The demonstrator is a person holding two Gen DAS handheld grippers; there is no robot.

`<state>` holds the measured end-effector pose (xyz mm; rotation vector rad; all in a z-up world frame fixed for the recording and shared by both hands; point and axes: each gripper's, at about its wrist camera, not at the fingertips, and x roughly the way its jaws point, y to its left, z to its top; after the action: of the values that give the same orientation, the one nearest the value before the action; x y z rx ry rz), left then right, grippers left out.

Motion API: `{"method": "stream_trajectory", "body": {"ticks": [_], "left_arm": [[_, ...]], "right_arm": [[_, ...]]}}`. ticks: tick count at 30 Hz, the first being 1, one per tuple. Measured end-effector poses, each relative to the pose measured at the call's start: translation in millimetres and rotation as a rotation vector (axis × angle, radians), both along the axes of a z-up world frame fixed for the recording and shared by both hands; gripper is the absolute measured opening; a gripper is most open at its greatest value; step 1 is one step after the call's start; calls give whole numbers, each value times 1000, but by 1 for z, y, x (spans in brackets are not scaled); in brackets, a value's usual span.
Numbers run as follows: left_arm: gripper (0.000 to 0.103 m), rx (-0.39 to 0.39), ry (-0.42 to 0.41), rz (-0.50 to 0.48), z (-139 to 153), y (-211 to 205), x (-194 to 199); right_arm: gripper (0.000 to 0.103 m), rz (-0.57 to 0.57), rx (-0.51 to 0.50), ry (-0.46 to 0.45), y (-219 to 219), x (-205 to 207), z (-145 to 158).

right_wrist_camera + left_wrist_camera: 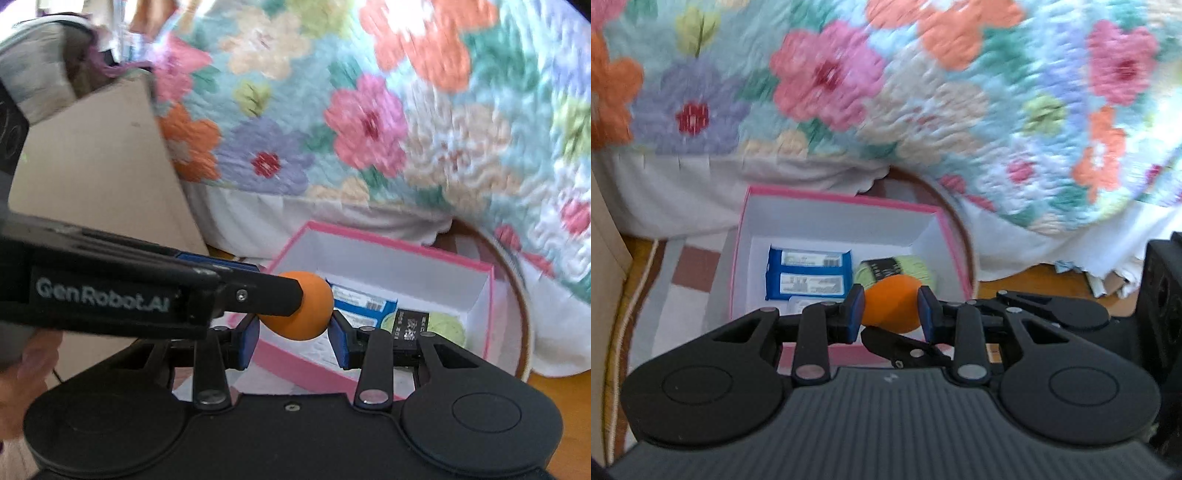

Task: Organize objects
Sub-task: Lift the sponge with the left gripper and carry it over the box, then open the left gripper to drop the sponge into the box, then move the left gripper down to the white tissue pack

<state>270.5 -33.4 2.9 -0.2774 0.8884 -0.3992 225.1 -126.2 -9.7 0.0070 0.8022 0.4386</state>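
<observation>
An orange ball (892,306) hangs above the near edge of an open pink box (842,197) with white walls. My left gripper (892,312) is shut on it, a blue pad on each side. My right gripper (293,338) is shut on the same ball (303,317) from another angle. In the right wrist view, one black left-gripper finger (266,295) crosses from the left and covers part of the ball. In the left wrist view, a right-gripper finger (901,345) shows under it. Inside the box (388,243) lie blue packets (809,273) and a green yarn skein (908,269).
A bed with a floral quilt (831,74) overhangs the floor just behind the box. A cardboard box (103,166) stands to the left. A patterned rug (690,266) lies under the pink box on the wooden floor. A person's hand (26,369) shows at lower left.
</observation>
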Motion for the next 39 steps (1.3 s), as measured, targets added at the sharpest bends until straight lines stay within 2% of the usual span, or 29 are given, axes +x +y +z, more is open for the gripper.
{"method": "stream_trajectory", "body": {"ticks": [6,11,17,19,20,25,29,31,35,39], "left_arm": [[30,-25,64,55,-51,1,44],[30,-9,97,76,-75,0,67],[30,-69,145,135,-107,2,91],[32,-74,166,178,-117,4,96],[33,-68,165,193,-119,4,97],[42,-62,145,152,-107,13,81],[42,52,97,147,-83,23,60],[43,64,98,136,-73,30,52],[47,31,126,89,-48,39,34],[53,119,135,37,-18,36,11]], "right_arm": [[46,-47,23,109,-5,55,-50],[47,-57,35,144,-5,81,-78],[49,-105,-15,170,2,105,-102],[61,-138,-31,173,1,113,-108],[62,-155,-34,179,0,116,-110],[64,-183,39,195,-18,103,-101],[64,-166,93,174,-32,71,-87],[64,-163,111,185,-37,56,-84],[64,-147,103,194,-40,30,-66],[64,-95,46,162,-33,5,-36]]}}
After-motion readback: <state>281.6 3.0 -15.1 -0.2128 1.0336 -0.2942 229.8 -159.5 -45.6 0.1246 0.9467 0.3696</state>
